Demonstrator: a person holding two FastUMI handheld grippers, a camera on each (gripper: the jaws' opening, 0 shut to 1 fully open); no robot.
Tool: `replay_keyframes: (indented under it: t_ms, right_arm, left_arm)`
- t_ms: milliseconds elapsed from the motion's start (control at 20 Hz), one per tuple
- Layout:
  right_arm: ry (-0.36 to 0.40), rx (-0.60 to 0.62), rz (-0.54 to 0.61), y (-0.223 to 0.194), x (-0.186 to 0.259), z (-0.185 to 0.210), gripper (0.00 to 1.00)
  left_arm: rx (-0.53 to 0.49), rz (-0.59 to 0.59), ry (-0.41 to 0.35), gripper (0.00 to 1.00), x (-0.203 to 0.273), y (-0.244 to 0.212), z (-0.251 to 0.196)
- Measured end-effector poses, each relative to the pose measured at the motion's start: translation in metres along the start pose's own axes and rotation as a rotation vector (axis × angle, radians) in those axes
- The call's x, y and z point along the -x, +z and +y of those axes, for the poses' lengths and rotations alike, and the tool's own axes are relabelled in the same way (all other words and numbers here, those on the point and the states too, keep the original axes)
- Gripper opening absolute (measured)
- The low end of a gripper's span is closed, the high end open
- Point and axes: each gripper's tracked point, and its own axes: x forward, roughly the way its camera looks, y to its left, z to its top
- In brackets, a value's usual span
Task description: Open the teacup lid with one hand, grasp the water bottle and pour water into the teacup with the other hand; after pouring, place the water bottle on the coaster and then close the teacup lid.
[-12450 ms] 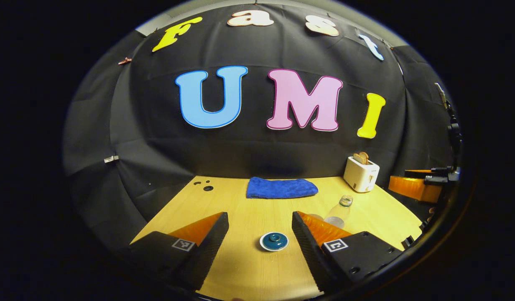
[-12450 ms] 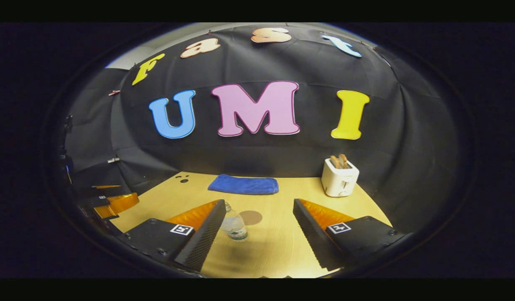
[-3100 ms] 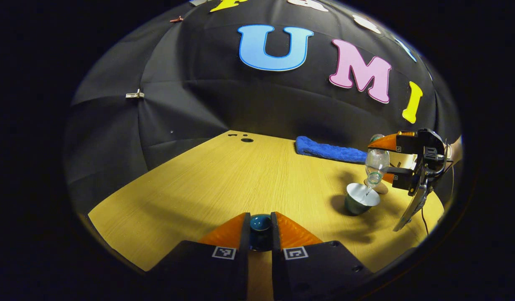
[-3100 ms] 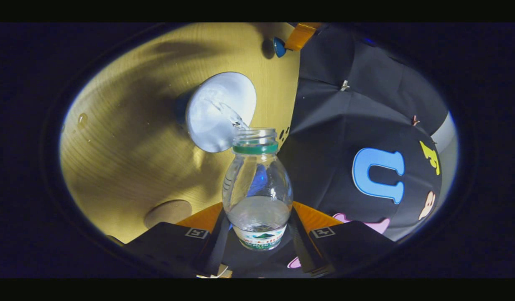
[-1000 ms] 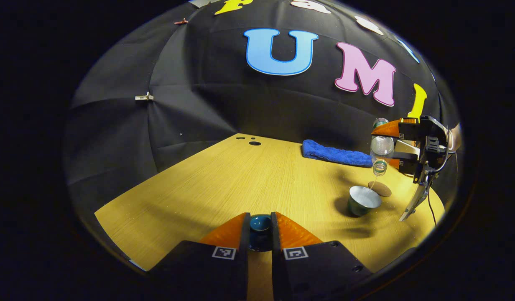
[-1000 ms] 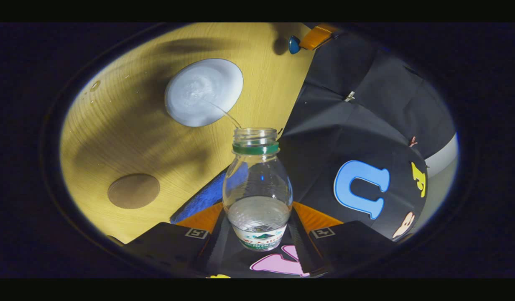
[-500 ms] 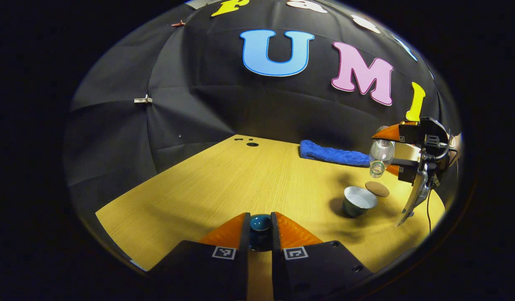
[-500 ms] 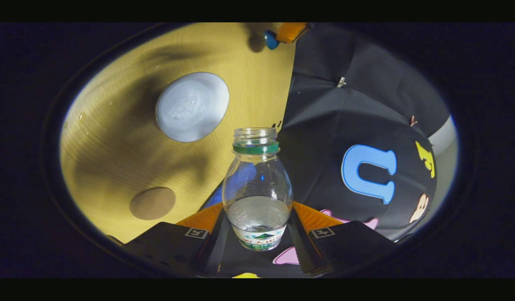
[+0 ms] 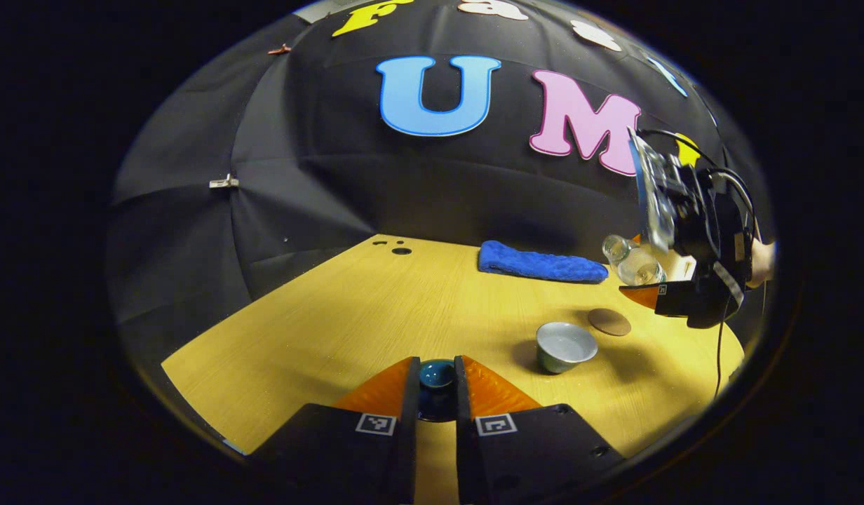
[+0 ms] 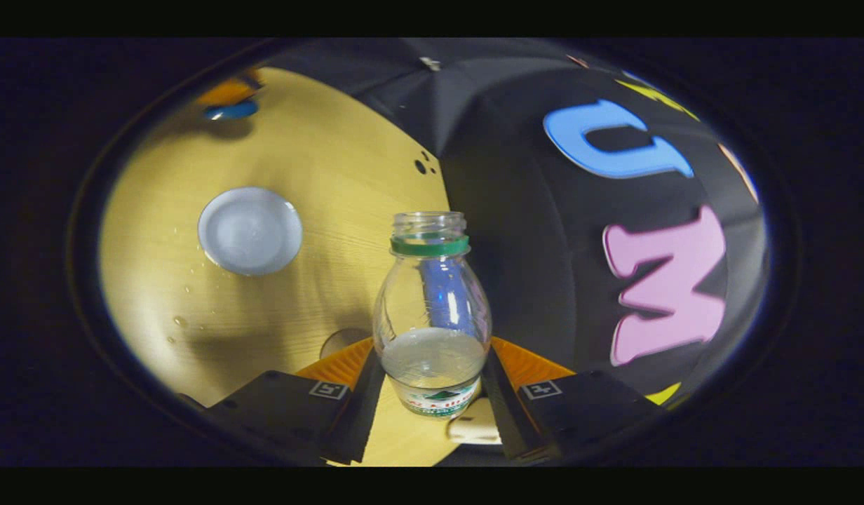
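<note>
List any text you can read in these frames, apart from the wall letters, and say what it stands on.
Bottle label: print too small and blurred to read.
Square markers on the left gripper: coded patterns, no words or numbers.
Square markers on the right gripper: coded patterns too, no words.
No other readable text.

Light falls from overhead, bright on the worktop (image 9: 376, 308) and dim toward the cloth wall. The cup (image 9: 566, 346) casts a soft shadow leftward. Fisheye bending curves every edge. Glints mark the bottle (image 10: 432, 315); focus stays sharp.
</note>
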Motion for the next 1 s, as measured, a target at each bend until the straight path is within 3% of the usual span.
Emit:
replay_keyframes:
  t_ms: [250, 300, 450, 550, 600, 650, 800, 850, 1000]
  right_arm:
    - [0.039, -0.410, 0.005, -0.010, 0.004, -0.029, 0.74]
    - [0.057, -0.484, -0.030, -0.005, 0.008, -0.031, 0.74]
    - [0.064, -0.691, -0.100, -0.007, 0.011, -0.040, 0.74]
    - [0.065, -0.807, -0.159, -0.005, 0.011, -0.047, 0.74]
    - [0.065, -0.852, -0.180, -0.007, 0.011, -0.048, 0.74]
    - [0.058, -0.889, -0.188, -0.009, 0.009, -0.049, 0.74]
    - [0.020, -0.949, -0.224, -0.010, 0.001, -0.047, 0.74]
    - [0.018, -0.970, -0.234, -0.013, -0.003, -0.045, 0.74]
    - [0.033, -1.033, -0.244, -0.020, -0.025, -0.037, 0.74]
  left_arm:
    - [-0.017, -0.009, -0.012, 0.27, -0.003, 0.025, -0.011]
    - [-0.012, -0.012, -0.016, 0.23, -0.004, 0.030, -0.013]
    - [-0.018, -0.026, -0.026, 0.27, -0.005, 0.042, -0.020]
    - [-0.008, -0.025, -0.041, 0.23, -0.008, 0.041, -0.026]
    - [-0.007, -0.016, -0.042, 0.27, -0.008, 0.037, -0.027]
    - [-0.006, -0.012, -0.041, 0.23, -0.009, 0.035, -0.028]
    - [-0.003, -0.002, -0.037, 0.27, -0.011, 0.031, -0.031]
    - [0.007, 0.000, -0.038, 0.23, -0.012, 0.030, -0.032]
    - [0.075, 0.023, -0.039, 0.27, -0.018, 0.021, -0.035]
